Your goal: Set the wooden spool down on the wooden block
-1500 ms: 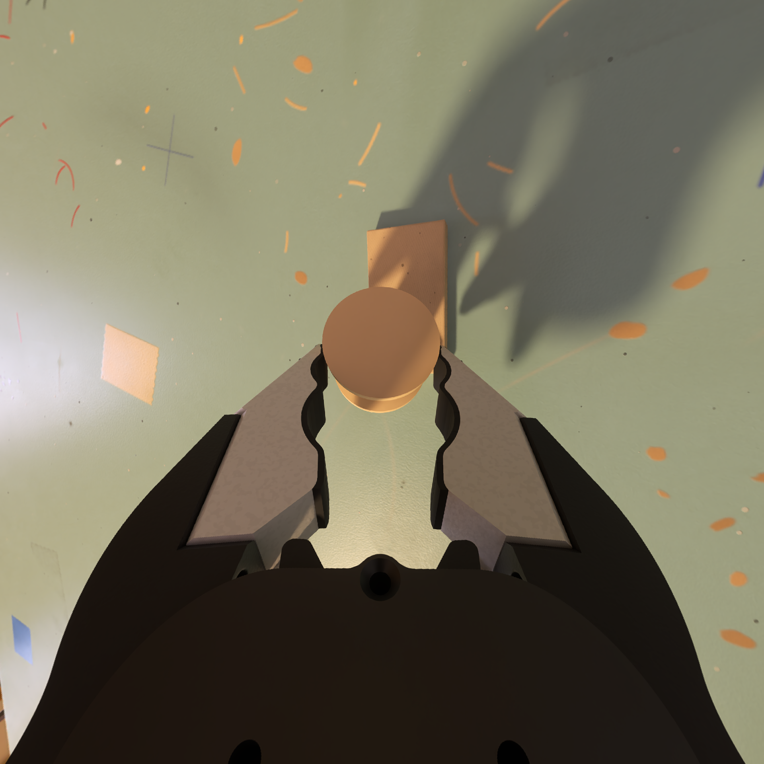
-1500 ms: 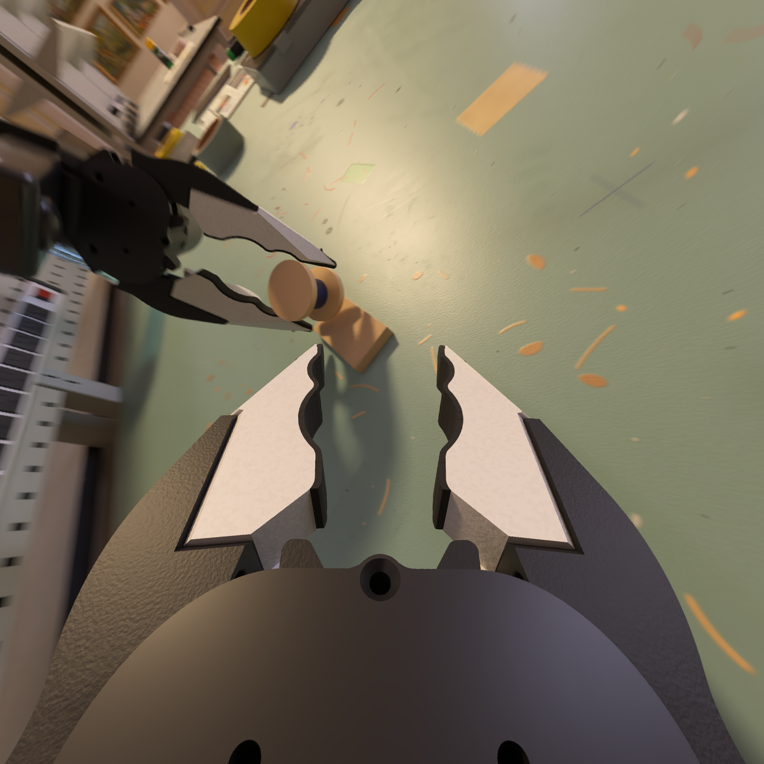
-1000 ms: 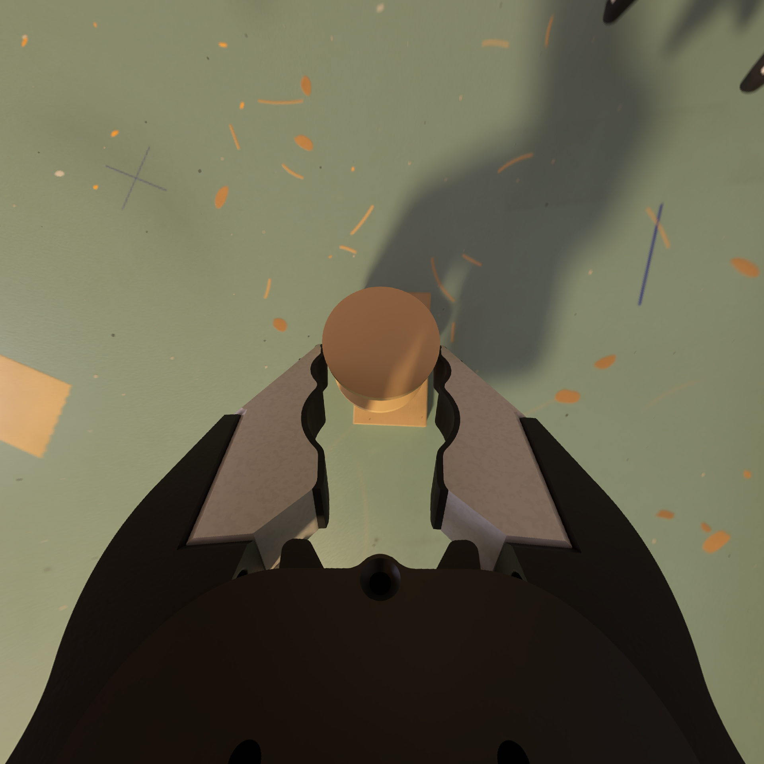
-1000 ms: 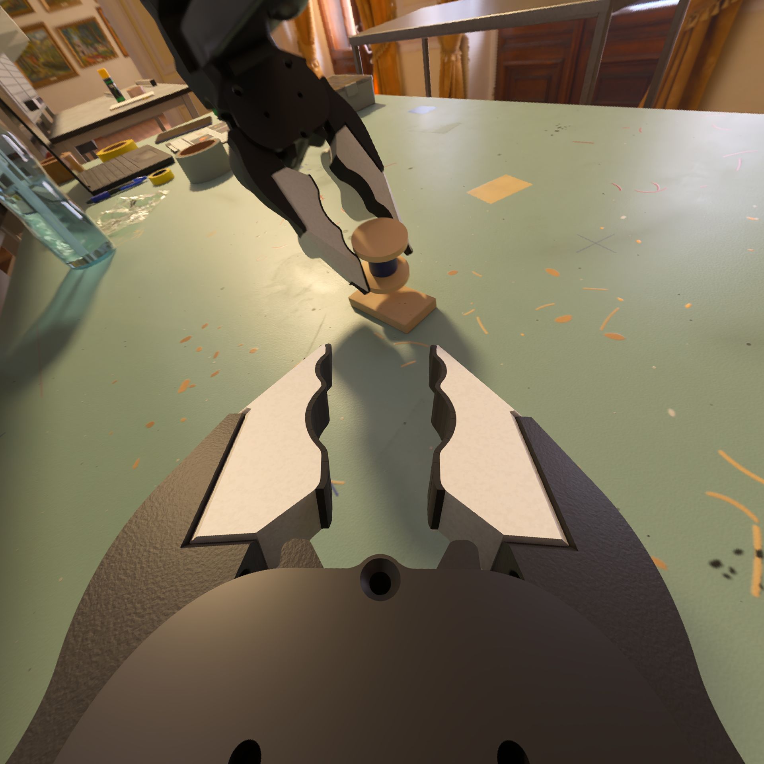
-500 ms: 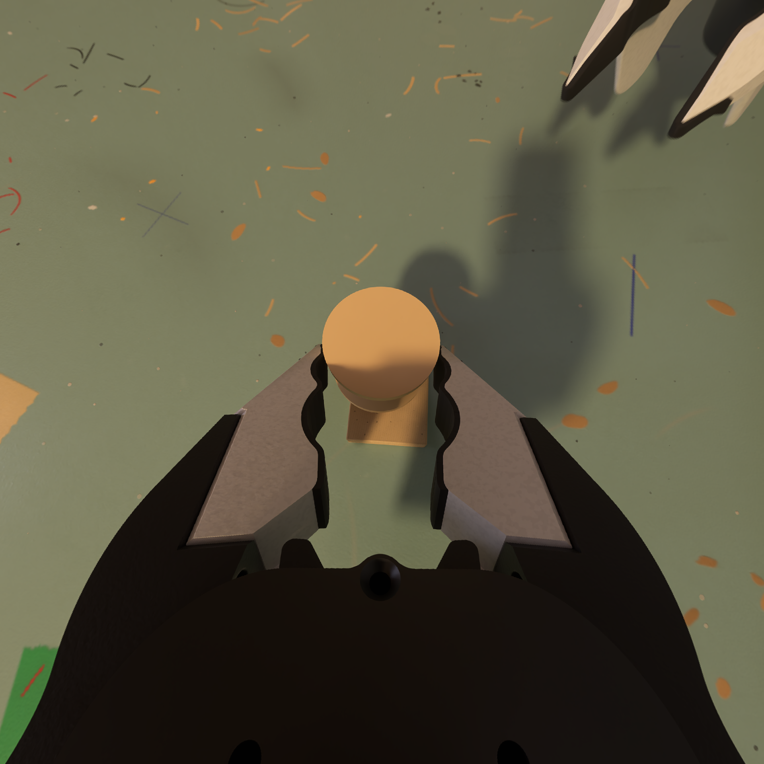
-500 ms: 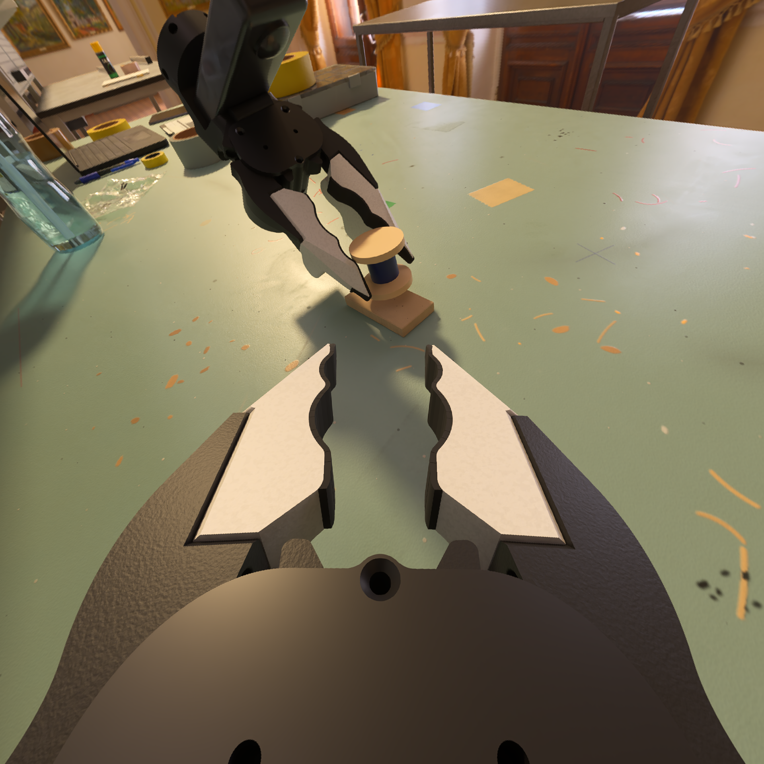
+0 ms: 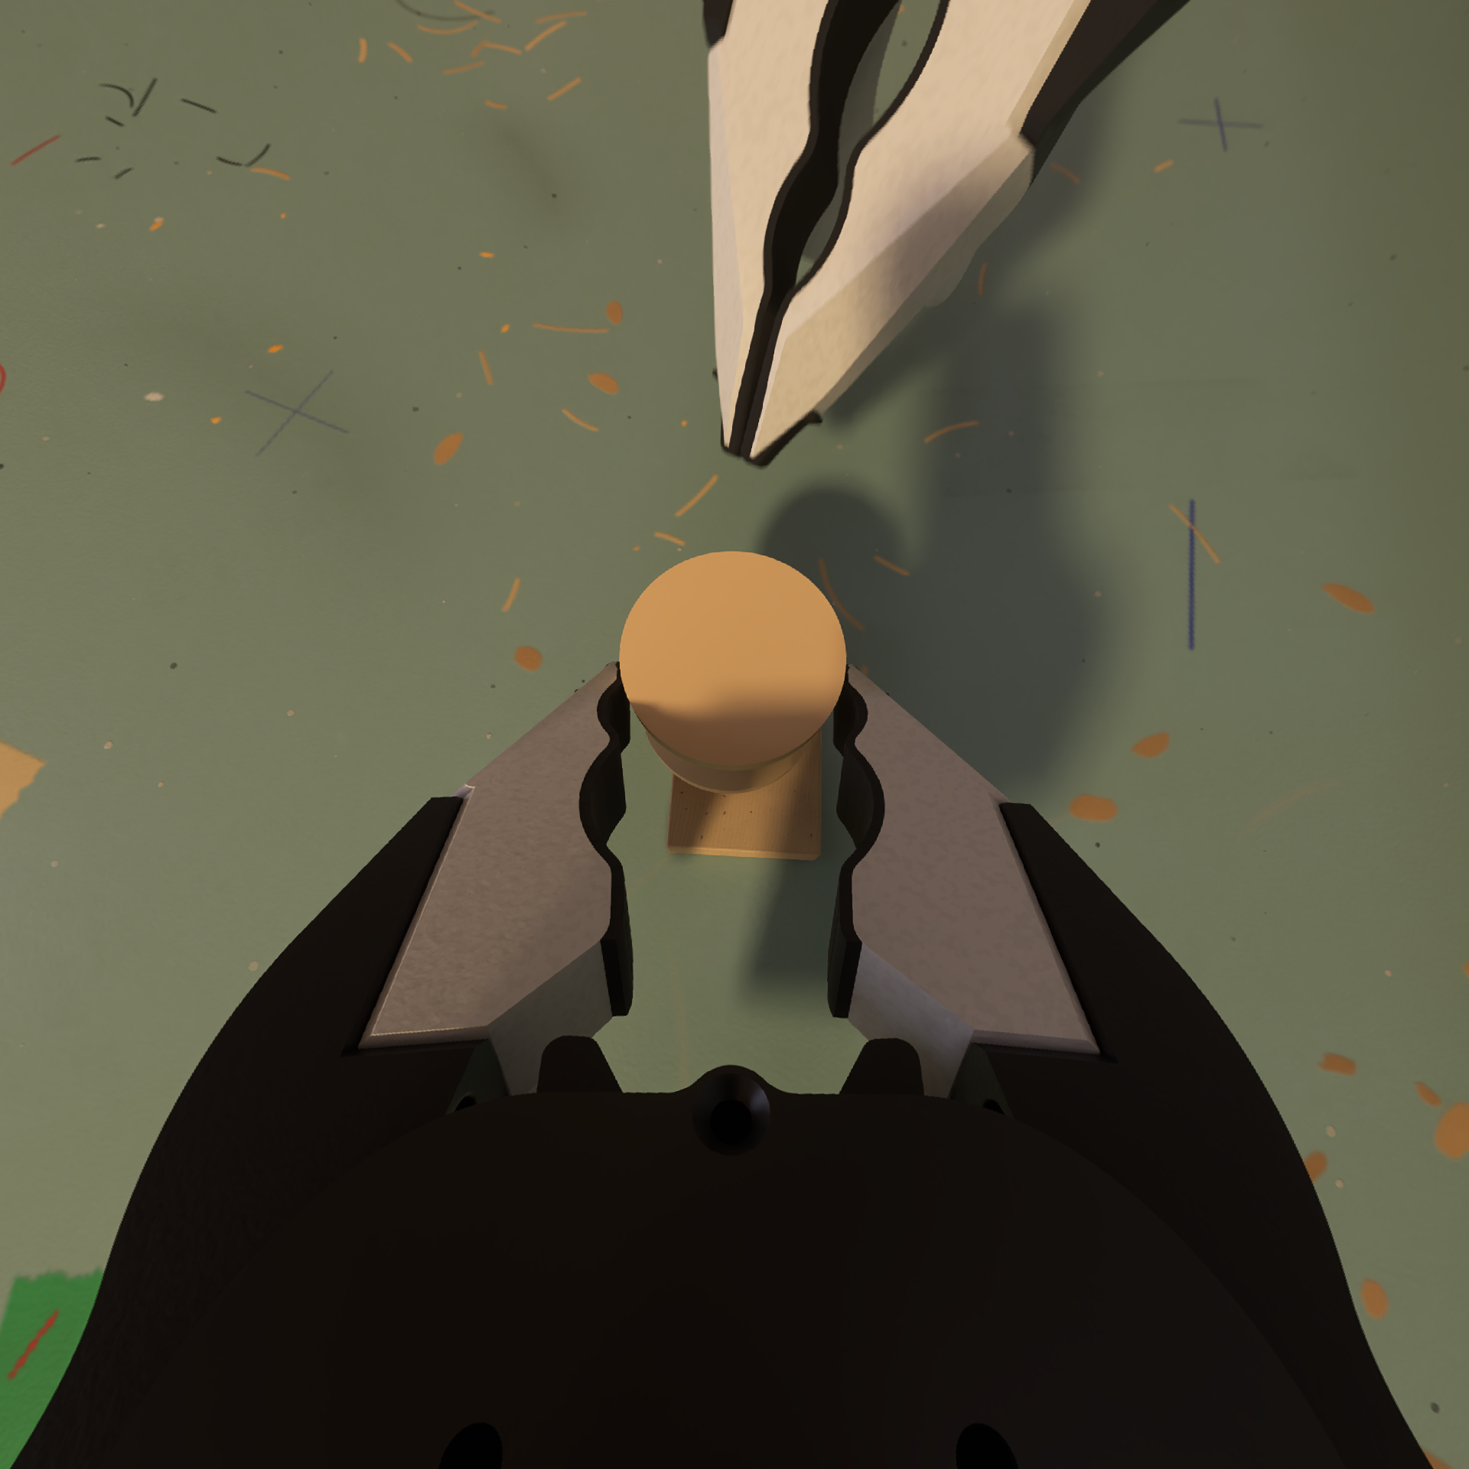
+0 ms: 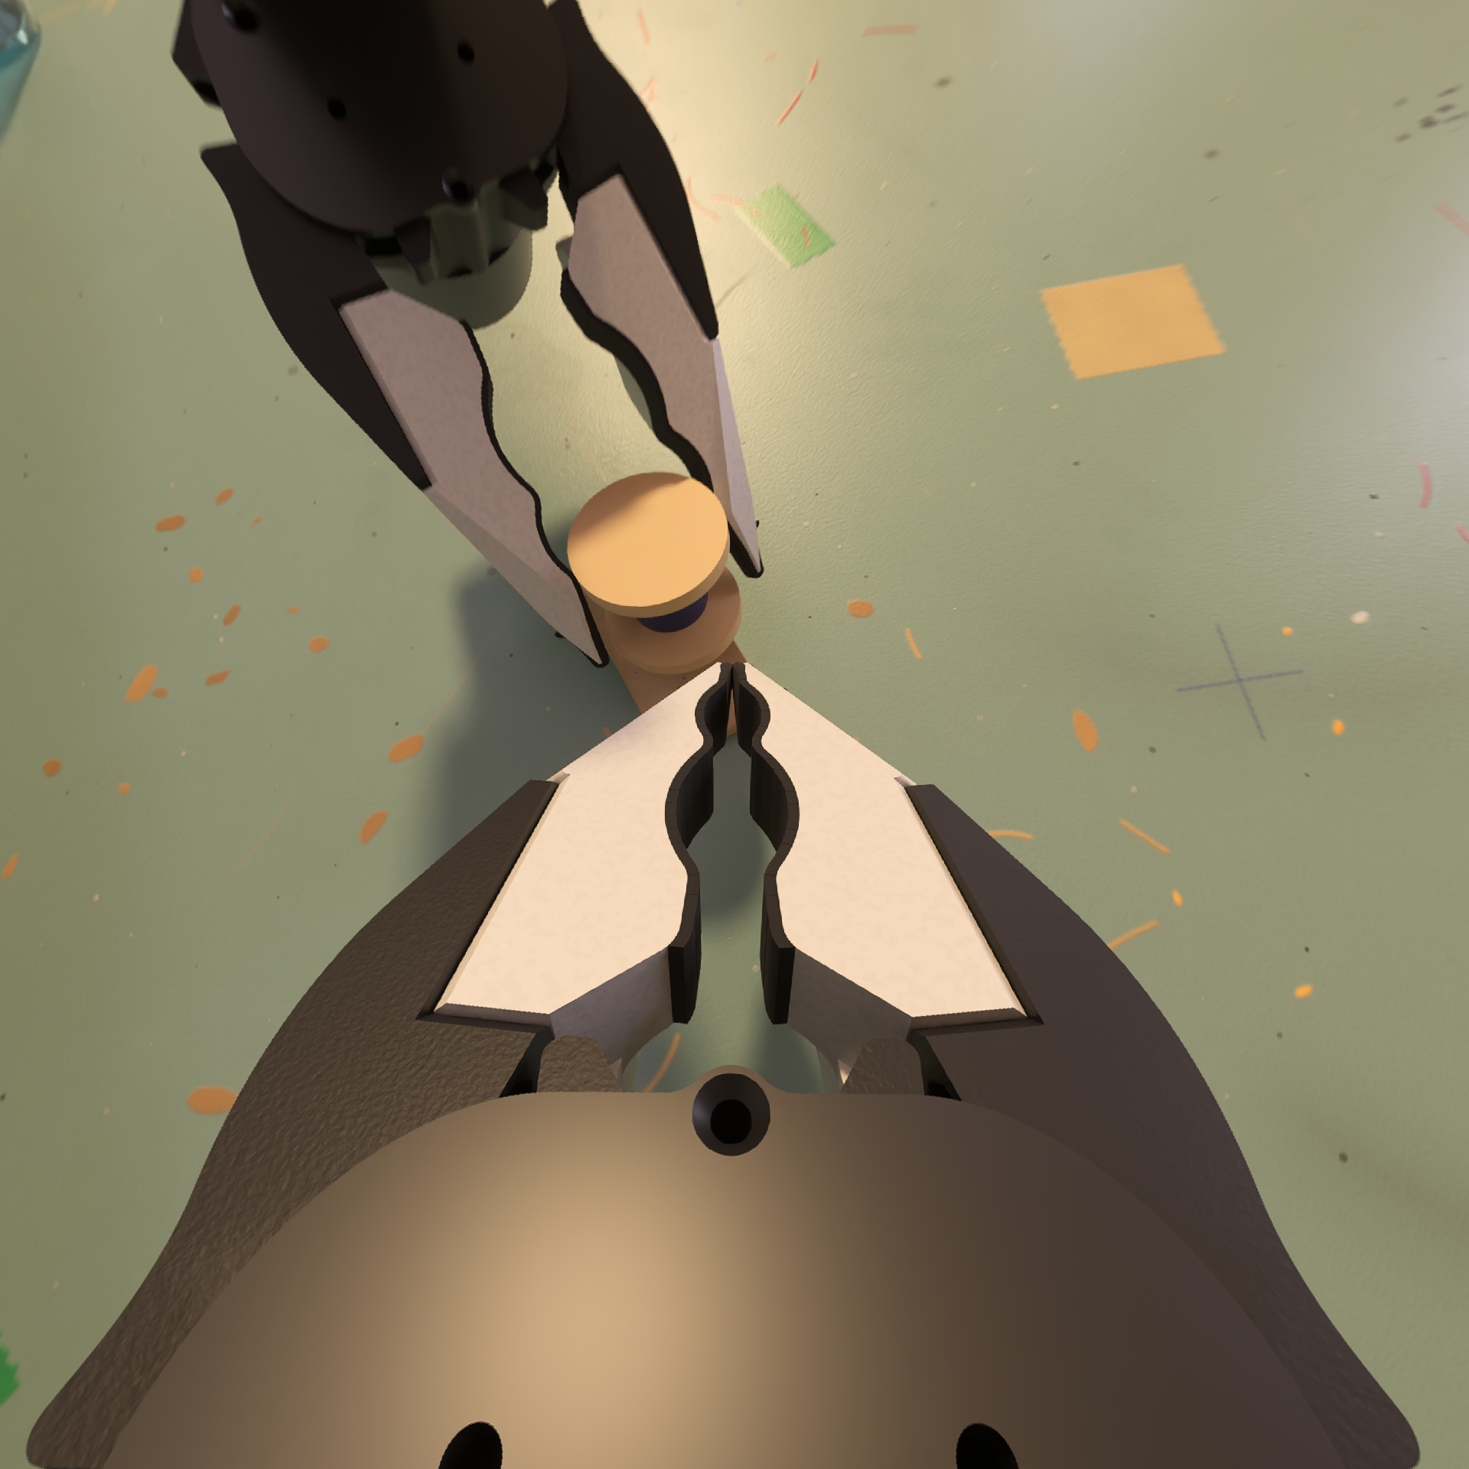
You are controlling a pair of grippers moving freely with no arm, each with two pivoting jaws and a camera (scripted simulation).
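Green tabletop (image 8: 1192, 556), flecked with orange shavings and a few taped patches, fills both views. Up top, the left gripper (image 8: 676, 604) angles steeply down at the table, its two pale fingers (image 8: 445, 413) straddling the wooden spool (image 8: 648, 544) and pressing on either side of it, so it has the spool clamped. From the left wrist view, the left gripper (image 7: 731, 684) shows the same thing: fingertips tight against the spool's (image 7: 731, 628) round top disc, one on each flank. The spool stands upright, tan wood, flat disc on top, a dark blue core just visible under it, a second disc below. That lower disc sits right over the wooden block (image 8: 660, 687), a thin flat tan slab lying on the table; whether it is fully touching, hard to call from here. In the left wrist view the wooden block (image 7: 747, 819) peeks out beneath the spool, between the fingers. Now the right gripper (image 8: 731, 676): pinched closed on nothing, tips meeting, pointing at the block's near edge just beside the spool. Seen from the left wrist view, the right gripper (image 7: 743, 453) hangs tips-down just beyond the spool. Count: two grippers, one spool, one block.
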